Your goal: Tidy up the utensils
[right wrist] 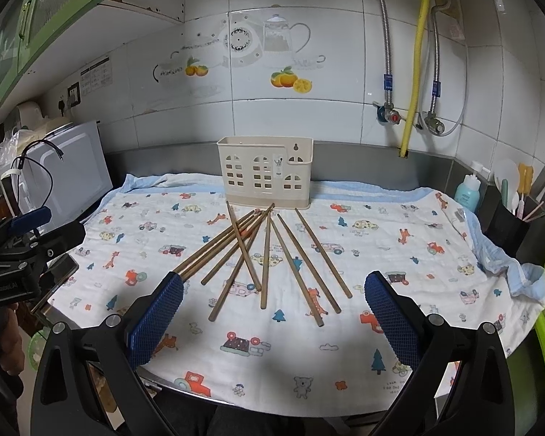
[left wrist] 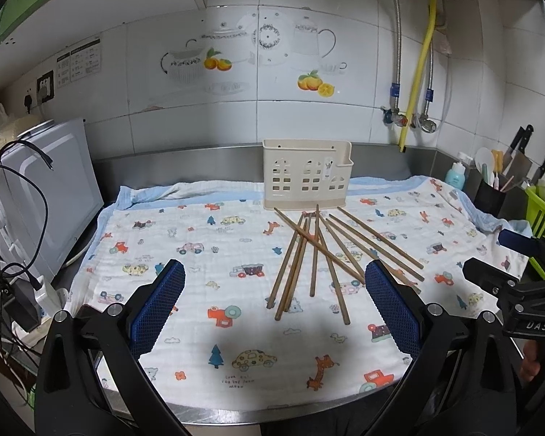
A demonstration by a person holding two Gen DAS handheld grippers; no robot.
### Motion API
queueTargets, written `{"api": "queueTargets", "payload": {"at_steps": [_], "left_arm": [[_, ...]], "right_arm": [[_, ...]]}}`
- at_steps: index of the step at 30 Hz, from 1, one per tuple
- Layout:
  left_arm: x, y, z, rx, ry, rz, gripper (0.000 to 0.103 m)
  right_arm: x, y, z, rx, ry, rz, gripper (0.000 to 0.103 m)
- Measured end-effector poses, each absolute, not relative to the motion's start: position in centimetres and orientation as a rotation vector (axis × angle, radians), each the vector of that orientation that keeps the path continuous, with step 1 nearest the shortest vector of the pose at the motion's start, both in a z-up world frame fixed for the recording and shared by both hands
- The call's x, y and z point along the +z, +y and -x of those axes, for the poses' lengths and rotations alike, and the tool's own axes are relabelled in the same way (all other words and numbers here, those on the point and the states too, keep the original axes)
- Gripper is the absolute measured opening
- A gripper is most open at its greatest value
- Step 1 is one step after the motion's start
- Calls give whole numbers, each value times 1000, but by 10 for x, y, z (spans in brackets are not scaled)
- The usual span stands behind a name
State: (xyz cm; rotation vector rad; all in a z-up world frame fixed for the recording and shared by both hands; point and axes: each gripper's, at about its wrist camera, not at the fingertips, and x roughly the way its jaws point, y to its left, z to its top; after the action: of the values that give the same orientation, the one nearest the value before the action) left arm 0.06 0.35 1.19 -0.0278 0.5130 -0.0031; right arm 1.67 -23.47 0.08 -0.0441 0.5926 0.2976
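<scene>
From the left wrist camera, the left gripper hangs above the near edge of the counter with its blue-padded fingers spread wide and nothing between them. Ahead, toward twelve o'clock, a loose heap of wooden chopsticks lies on the printed cloth, several crossing one another, their far tips fanned close to the base of the cream utensil holder. The holder stands upright at the back of the cloth, against the steel backsplash. At about three o'clock the right gripper shows at the frame edge, its fingers apart and bare. Off at nine o'clock sits a white microwave with cables draped over it; at two o'clock a black cup holds kitchen tools beside a blue-capped bottle.

From the right wrist camera, the right gripper also hovers low over the cloth's near edge, fingers wide and empty. The chopsticks lie straight ahead at twelve o'clock, some stacked across each other on the left, a few lying parallel on the right. The utensil holder stands just beyond their far tips. At nine o'clock the left gripper juts in from the edge, fingers apart. A yellow hose runs down the tiled wall at one o'clock.
</scene>
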Motion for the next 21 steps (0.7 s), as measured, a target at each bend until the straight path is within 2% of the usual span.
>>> {"api": "queueTargets", "payload": {"at_steps": [21], "left_arm": [[-24,18,-47,12,599,47,97]], "right_arm": [[-41,-222,-63,413,634,70,96]]}}
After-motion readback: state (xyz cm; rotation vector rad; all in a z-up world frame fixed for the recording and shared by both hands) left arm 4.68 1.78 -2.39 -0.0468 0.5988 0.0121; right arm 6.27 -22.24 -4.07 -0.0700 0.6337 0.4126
